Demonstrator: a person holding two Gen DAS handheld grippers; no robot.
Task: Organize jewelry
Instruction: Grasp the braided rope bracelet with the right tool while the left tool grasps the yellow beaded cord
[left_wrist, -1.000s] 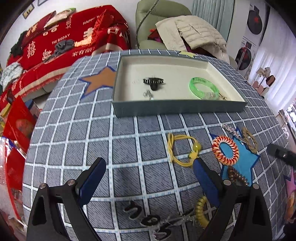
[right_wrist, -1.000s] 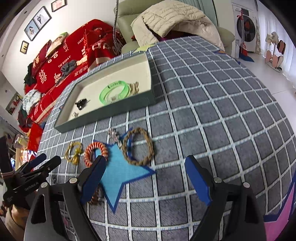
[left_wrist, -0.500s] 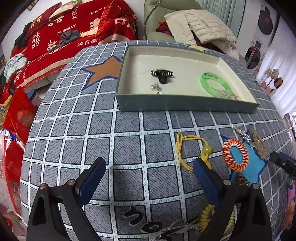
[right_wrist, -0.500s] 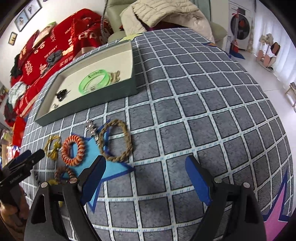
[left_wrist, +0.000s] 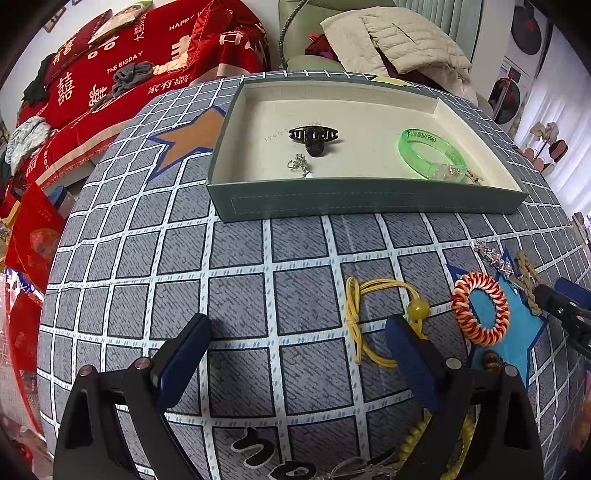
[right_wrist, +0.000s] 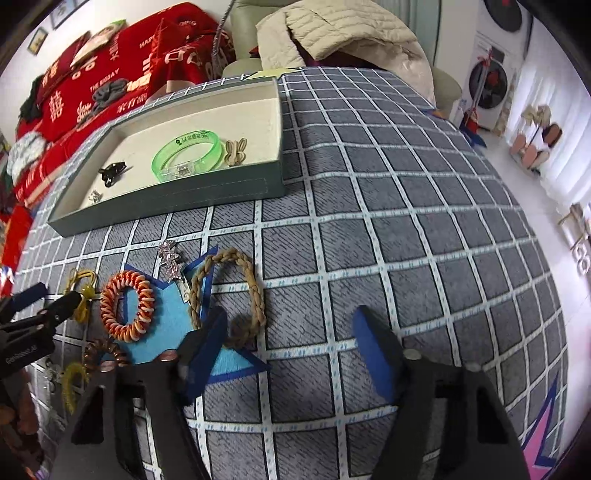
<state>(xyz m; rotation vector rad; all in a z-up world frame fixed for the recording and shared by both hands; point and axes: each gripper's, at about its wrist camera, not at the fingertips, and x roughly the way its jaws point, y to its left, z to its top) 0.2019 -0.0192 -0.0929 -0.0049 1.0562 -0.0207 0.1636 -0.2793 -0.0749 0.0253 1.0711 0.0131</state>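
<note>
Closing with nothing between its jaws, the right gripper hangs beside the braided bracelet, nearer than the tray; the left gripper stays spread, empty.

A lived-in home. A red festive throw drapes a sofa upper left. A washing machine stands upper right.

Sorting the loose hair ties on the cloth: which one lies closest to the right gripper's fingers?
The braided brown tie. Its lower loop lies right by the right gripper's closing, empty jaws; the orange-white coil and yellow cord lie farther left.
</note>
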